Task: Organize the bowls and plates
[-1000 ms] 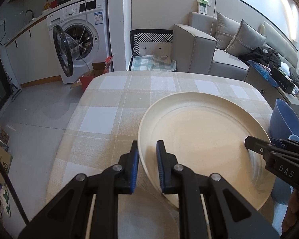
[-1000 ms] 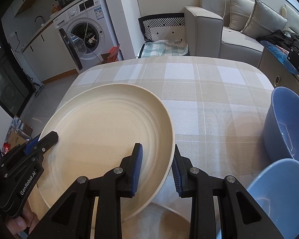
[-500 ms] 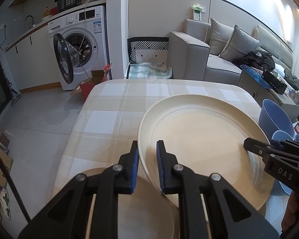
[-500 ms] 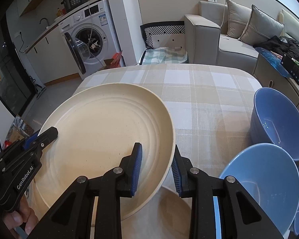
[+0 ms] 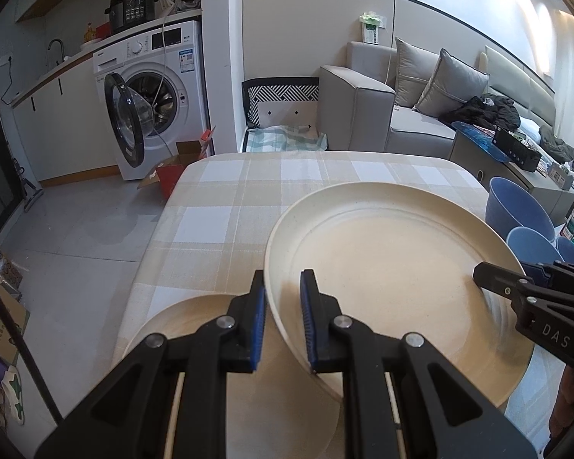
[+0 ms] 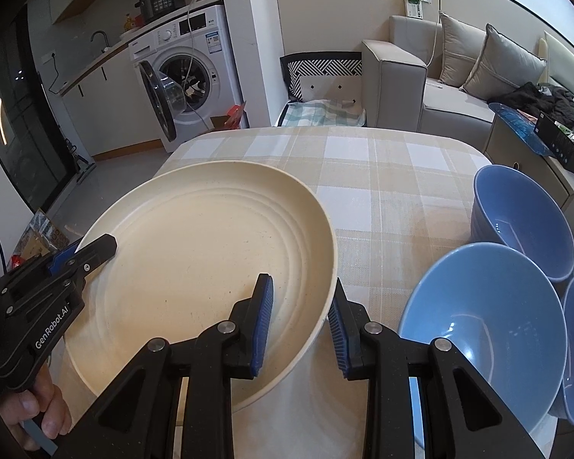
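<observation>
Left gripper and right gripper both clamp opposite rims of cream plate, tilted, face up

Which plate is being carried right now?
Start at the checked tablecloth. Just above it, left of the blue bowls, two black grippers pinch opposite edges of the lifted plate. The other cream plate lies flat beneath, untouched.

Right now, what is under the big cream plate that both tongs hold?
Under the lifted cream plate lies a second cream plate on the checked tablecloth. Its right part is covered, so what lies there cannot be seen.
</observation>
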A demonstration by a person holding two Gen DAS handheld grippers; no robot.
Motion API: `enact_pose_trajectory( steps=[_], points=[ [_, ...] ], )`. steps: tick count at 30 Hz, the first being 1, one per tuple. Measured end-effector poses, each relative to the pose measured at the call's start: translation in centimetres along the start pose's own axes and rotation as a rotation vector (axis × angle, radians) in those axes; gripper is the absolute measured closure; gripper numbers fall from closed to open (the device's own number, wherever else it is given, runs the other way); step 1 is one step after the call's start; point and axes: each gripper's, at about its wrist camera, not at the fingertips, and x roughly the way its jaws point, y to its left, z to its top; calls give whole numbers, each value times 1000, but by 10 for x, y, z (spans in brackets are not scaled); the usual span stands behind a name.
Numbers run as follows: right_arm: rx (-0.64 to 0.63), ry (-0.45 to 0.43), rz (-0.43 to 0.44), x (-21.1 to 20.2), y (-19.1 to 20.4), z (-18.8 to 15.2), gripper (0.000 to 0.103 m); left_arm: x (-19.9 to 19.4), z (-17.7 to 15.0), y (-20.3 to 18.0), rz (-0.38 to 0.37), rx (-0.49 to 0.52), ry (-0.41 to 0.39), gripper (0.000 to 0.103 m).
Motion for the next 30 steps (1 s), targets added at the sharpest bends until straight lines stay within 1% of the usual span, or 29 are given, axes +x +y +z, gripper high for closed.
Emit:
enact_pose_trajectory(
  steps=[4, 8, 14, 25, 30],
  points=[
    [0, -6, 0, -6, 0, -7, 75, -7, -6, -1, -14, 10, -4, 88],
    [1, -20, -6, -13, 1, -18, 75, -14, -12, -3, -11, 20, -11, 88],
    [5, -10, 26, -20, 4, -36, 75, -26, -23, 2, -22, -1, -27, 88],
    [-6, -6, 6, -26, 6, -62, 75, -26, -45, -3, -34, 8, -7, 88],
    [-24, -14, -20, -32, 6, -71, 75, -26, -53, -9, -35, 34, -1, 88]
  ],
)
